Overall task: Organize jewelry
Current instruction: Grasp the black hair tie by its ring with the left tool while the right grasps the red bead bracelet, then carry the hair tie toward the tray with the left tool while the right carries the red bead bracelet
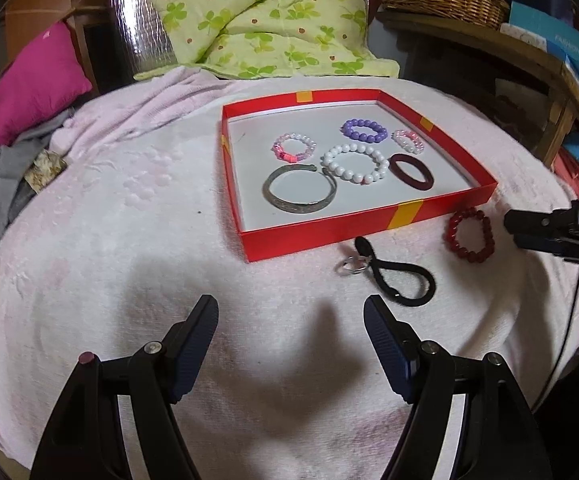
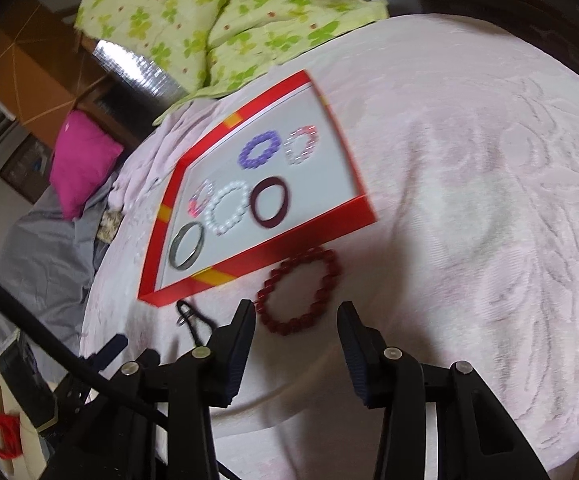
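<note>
We hold the right gripper (image 2: pixel 296 322) with its jaws wide and empty, the red bead bracelet (image 2: pixel 299 290) lying just ahead between the fingertips, in the centre of the right wrist frame, against the near wall of the red tray (image 2: pixel 289 246); the left gripper (image 1: pixel 291 316), also wide and empty, sits well apart at lower centre of its frame; so we judge the right hand nearer.

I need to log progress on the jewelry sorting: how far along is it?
Done: six bracelets lie in the red shallow box, among them the white bead bracelet and silver metal bangle. In hand: nothing; the open right hand-held gripper hovers at the dark red bead bracelet. Left: that bracelet and the black cord with metal ring.
</note>
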A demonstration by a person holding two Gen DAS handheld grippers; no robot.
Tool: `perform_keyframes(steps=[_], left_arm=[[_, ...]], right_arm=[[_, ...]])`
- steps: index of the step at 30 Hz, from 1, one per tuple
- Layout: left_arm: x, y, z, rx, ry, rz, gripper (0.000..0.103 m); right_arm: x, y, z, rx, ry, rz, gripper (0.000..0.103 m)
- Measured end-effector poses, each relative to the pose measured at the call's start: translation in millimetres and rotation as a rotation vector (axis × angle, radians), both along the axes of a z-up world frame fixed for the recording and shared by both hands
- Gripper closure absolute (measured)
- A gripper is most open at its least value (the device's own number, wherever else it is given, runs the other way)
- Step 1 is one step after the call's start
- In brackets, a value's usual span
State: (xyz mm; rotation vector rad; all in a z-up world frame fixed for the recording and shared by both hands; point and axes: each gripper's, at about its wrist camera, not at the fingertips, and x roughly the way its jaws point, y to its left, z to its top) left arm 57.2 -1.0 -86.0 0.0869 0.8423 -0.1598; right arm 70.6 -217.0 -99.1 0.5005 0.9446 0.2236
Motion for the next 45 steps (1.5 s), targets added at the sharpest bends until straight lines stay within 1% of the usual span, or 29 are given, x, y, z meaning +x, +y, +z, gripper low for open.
perform_keyframes(steps=[1,5,7,10,11,12,13,14,15,20,23,25,27,28,30,35,36,37,42,45], left_arm=[[0.1,-0.4,0.3,-0.014,0.001,-0.005,0.027],[-0.3,-1.3,1.9,-0.07,0.001,-0.029,0.027],[0.1,-1.5,1.6,-0.093,0.007,-0.034,0.027],[3.4,-0.8,-1.4,-0.126,0.028,-0.03,0.027],[5.0,-0.1,-2.8,-0.138,0.035,-0.027,0.027],[6.5,0.0,-3.7,-0.147,0.042,-0.025,0.027],[8.1,0.4,-4.7,-0.158,0.049,-0.021,0.027],[9.9,0.3,-5.9,-0.17,0.056,-0.018,0.027],[11.1,0.3,-6.8,-0.178,0.061,-0.017,0.027],[20.1,-1.6,-11.7,-0.222,0.072,-0.003,0.027],[26.9,-2.8,-13.9,-0.258,0.081,-0.008,0.027],[31.0,-4.5,-15.6,-0.277,0.085,-0.009,0.038],[34.4,-7.8,-17.8,-0.274,0.087,-0.016,0.045],[36.2,-9.2,-19.3,-0.273,0.091,-0.017,0.048],[39.1,-10.2,-21.1,-0.275,0.094,-0.013,0.051],[41.8,-13.4,-23.1,-0.275,0.092,-0.023,0.067],[42.1,-14.3,-23.5,-0.271,0.09,-0.027,0.077],[42.4,-15.0,-23.9,-0.265,0.089,-0.031,0.079],[40.1,-14.2,-22.8,-0.264,0.083,-0.035,0.079],[36.6,-12.9,-20.5,-0.26,0.076,-0.04,0.079]], right_arm=[[1.5,-3.2,-2.0,-0.002,0.001,-0.012,0.062],[8.5,-7.5,-9.6,-0.012,0.02,-0.042,0.062],[14.1,-4.5,-10.5,-0.067,0.008,-0.057,0.062],[23.8,0.7,-14.7,-0.102,0.011,-0.049,0.062],[25.2,4.0,-14.7,-0.123,-0.001,-0.046,0.062],[24.9,6.2,-14.3,-0.142,-0.009,-0.041,0.064],[24.6,11.5,-13.5,-0.186,-0.018,-0.029,0.074],[23.9,15.5,-13.7,-0.224,-0.022,-0.019,0.09],[23.0,17.7,-14.7,-0.245,-0.021,-0.015,0.092],[16.1,24.7,-11.7,-0.314,-0.047,-0.011,0.092],[12.8,25.9,-12.2,-0.324,-0.051,-0.004,0.092],[11.3,25.0,-12.2,-0.324,-0.05,-0.001,0.092],[10.7,24.2,-13.2,-0.319,-0.046,0.0,0.092],[10.6,23.8,-13.3,-0.316,-0.044,0.001,0.092],[10.4,23.6,-13.9,-0.313,-0.043,0.001,0.092],[9.4,25.3,-13.9,-0.322,-0.045,0.001,0.092],[9.2,25.3,-13.9,-0.322,-0.047,-0.001,0.092],[9.2,25.3,-13.9,-0.321,-0.048,-0.002,0.092],[6.6,21.3,-9.2,-0.274,-0.067,-0.006,0.092],[2.0,17.5,-1.1,-0.237,-0.1,-0.007,0.092]])
